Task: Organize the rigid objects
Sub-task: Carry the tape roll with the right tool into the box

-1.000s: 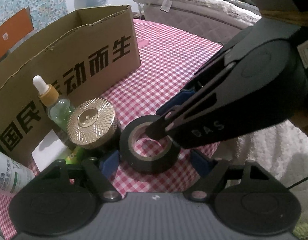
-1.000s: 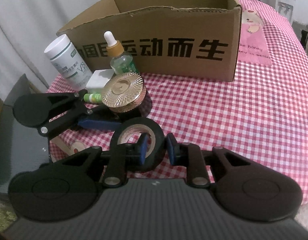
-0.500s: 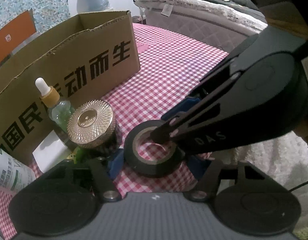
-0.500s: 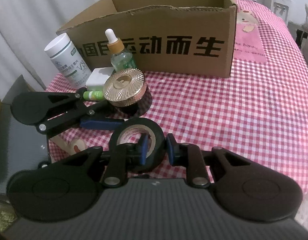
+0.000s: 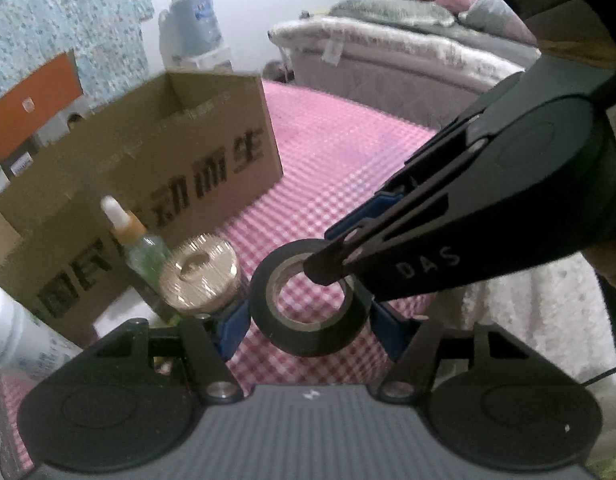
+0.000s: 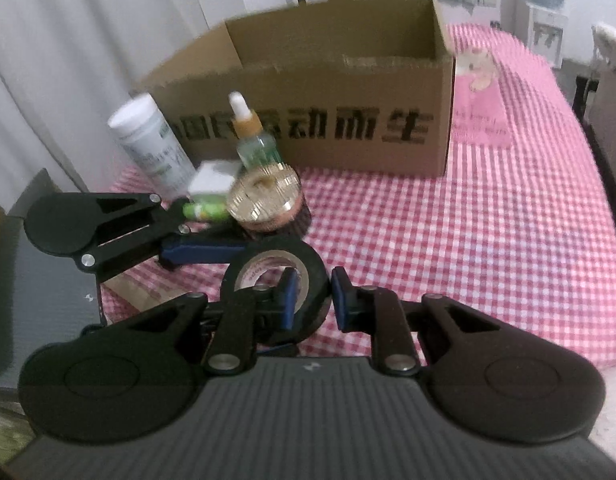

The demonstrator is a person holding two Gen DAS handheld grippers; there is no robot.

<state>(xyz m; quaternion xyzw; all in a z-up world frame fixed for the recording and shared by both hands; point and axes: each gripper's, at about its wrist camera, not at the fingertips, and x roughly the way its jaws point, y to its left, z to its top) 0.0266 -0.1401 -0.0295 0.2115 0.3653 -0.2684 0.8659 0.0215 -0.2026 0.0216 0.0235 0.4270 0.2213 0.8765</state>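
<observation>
Bottle (image 6: 147,148): white, far left, whole only in the right view; the left view clips it at its edge.
Dropper (image 6: 253,140): upright against the box (image 6: 340,92).
Tube (image 6: 203,210): green, lying flat, clear only in the right view.
Jar (image 5: 199,272): gold lid, just left of the tape.
Left gripper (image 5: 310,328): jaws have just been closing; both blue pads press the tape's outer sides. The right view shows only one of its fingers.
Tape (image 5: 308,312): black roll, held between both grippers above the checked cloth (image 6: 468,240).
Right gripper (image 6: 312,300): pinched on the tape's wall, one finger inside the ring.
Bed (image 5: 408,60): left view only.
</observation>
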